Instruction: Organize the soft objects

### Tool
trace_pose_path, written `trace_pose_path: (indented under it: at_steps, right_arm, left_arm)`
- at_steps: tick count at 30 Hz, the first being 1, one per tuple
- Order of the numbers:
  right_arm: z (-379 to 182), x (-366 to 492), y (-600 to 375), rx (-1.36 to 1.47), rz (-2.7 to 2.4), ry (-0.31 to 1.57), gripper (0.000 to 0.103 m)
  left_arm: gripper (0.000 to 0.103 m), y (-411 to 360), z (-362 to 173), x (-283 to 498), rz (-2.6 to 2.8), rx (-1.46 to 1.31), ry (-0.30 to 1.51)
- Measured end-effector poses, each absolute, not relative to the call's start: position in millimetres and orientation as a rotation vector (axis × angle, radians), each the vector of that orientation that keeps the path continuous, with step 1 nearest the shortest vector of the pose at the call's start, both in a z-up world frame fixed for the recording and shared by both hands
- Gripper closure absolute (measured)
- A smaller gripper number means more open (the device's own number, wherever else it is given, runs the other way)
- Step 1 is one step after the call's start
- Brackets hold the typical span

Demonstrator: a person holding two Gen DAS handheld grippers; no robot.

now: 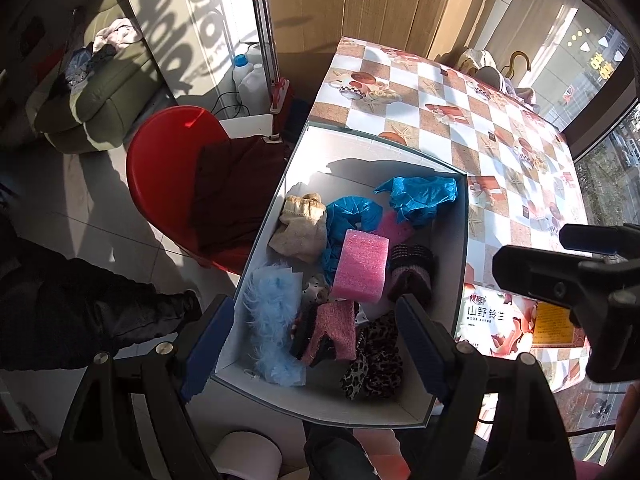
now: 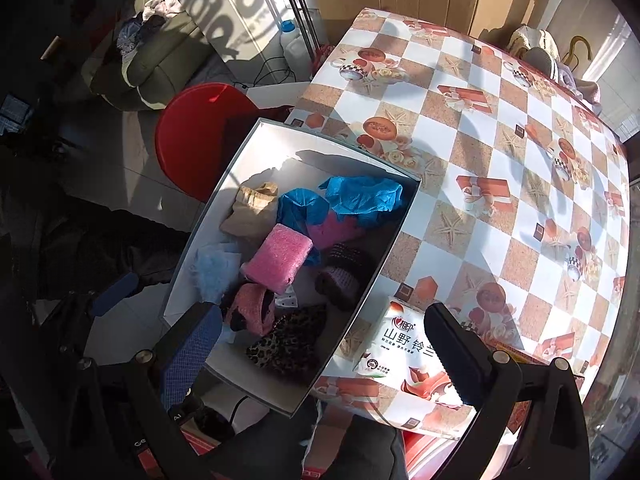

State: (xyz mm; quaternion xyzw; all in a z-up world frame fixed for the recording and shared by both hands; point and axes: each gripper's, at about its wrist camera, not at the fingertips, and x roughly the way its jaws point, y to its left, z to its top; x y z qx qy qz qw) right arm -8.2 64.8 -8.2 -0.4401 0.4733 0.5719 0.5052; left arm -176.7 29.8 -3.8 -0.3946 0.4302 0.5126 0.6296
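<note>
We hold the left hand-held gripper [image 1: 316, 340] above the near end of the white box [image 1: 456, 264], its blue-padded jaws spread wide apart with nothing between them. The right hand-held gripper [image 2: 320, 356] hangs just as wide and empty, one jaw over the box's near corner, the other over the tissue pack [image 2: 404, 352].

The box sits at the bench's [image 2: 500, 160] edge, at about 9 o'clock of the checked cloth, and the soft things all lie inside it. From the left wrist view, the pink foam block [image 1: 360, 266] rests near the middle. At its 10 o'clock lies the beige knit piece [image 1: 300, 228]; at 12 o'clock the crumpled blue plastic [image 1: 420, 198]; at 3 o'clock, just beside it, the dark knitted piece [image 1: 412, 270]. At 8 o'clock the pale blue fluffy item [image 1: 272, 320] lies along the box wall. At 6 o'clock we see the pink fuzzy cloth [image 1: 332, 330], and the leopard-print fabric [image 1: 376, 360] touching it at the near end.

The tissue pack lies on the bench just outside the box, at its 4 o'clock. A red chair [image 1: 164, 176] with a dark garment stands off the bench, at the box's 9 o'clock.
</note>
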Motion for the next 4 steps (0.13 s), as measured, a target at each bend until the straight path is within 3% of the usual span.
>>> trace_pose_path:
  at_steps: [4]
  right_arm:
    - [-8.6, -9.0, 64.8, -1.062, 1.378, 1.143, 0.001]
  left_arm:
    - [0.018, 28.4, 0.9, -184.4, 1.139, -0.919, 0.905]
